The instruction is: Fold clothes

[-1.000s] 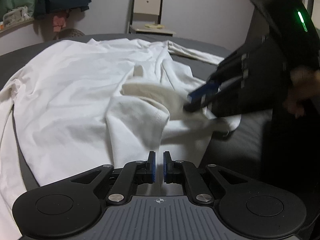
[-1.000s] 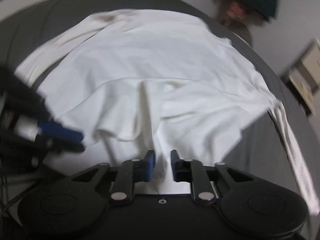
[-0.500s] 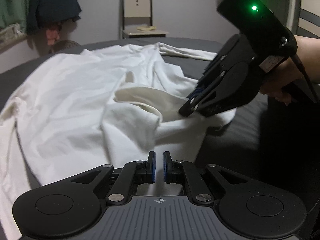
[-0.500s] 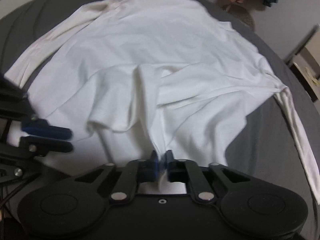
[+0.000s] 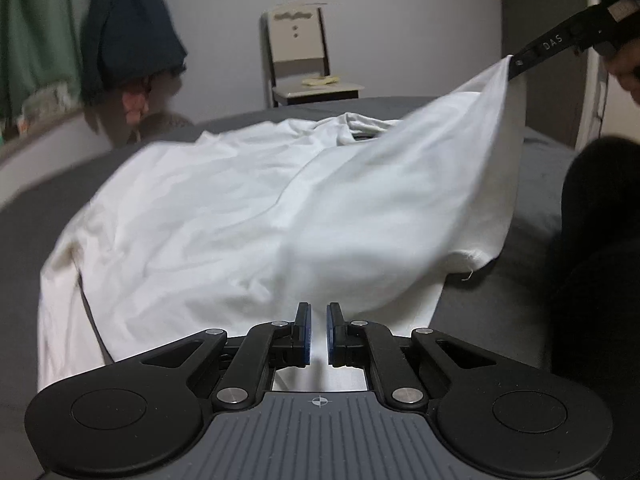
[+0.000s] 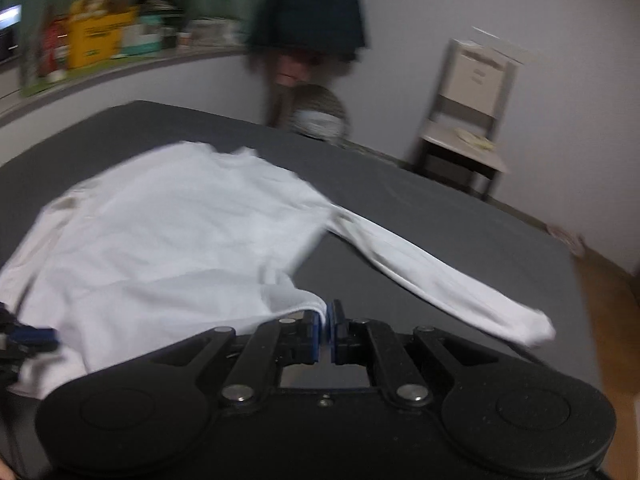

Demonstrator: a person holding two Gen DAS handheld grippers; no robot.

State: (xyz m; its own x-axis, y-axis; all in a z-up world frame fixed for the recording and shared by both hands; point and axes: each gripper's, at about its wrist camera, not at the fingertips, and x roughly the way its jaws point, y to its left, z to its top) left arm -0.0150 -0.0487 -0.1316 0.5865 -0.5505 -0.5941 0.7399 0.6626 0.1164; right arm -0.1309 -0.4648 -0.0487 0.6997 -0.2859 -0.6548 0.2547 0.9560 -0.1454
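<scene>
The white long-sleeved shirt (image 5: 248, 216), soft and thin, lay spread over the dark grey bed (image 6: 420, 216), one sleeve (image 6: 440, 276) stretched toward the bed's right edge. The right claw (image 6: 325, 334) was pinched on the hem and, having risen since half a second earlier, held that corner high above the bed. The left claw (image 5: 315, 334) stood slightly parted with cloth between its fingers, gripping nothing firmly. A pale chair (image 5: 308, 60) stood beyond.
</scene>
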